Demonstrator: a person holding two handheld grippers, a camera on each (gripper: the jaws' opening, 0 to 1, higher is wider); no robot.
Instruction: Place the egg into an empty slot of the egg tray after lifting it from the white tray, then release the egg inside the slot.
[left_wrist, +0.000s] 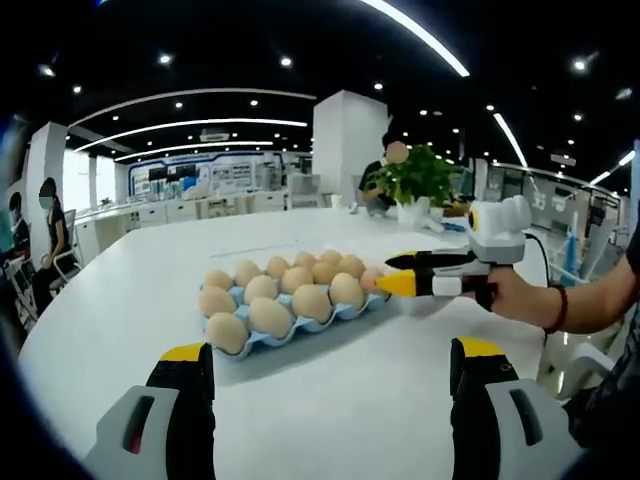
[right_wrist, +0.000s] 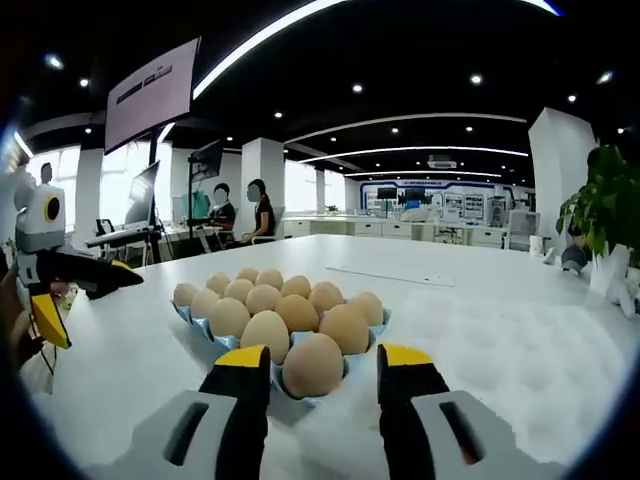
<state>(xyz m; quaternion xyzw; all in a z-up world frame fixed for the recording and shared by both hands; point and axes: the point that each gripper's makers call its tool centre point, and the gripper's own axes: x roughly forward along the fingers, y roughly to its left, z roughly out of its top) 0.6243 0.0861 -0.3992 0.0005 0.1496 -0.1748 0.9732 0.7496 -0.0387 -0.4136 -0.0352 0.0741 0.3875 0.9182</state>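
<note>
A light blue egg tray (left_wrist: 300, 335) (right_wrist: 190, 318) holding several brown eggs lies on the white table (left_wrist: 120, 290). One egg (right_wrist: 313, 365) (left_wrist: 372, 280) rests in the tray's corner slot nearest my right gripper (right_wrist: 322, 360). The jaws stand on either side of it with small gaps, so the gripper is open. In the left gripper view, the right gripper (left_wrist: 392, 273) reaches in from the right to that corner. My left gripper (left_wrist: 330, 365) hovers open and empty over bare table in front of the tray. It also appears at the left (right_wrist: 90, 300).
A potted plant (left_wrist: 415, 180) (right_wrist: 605, 220) stands at the table's far side. A person's hand (left_wrist: 520, 295) holds the right gripper. People sit at desks in the background (right_wrist: 255, 215). Bare table surrounds the tray.
</note>
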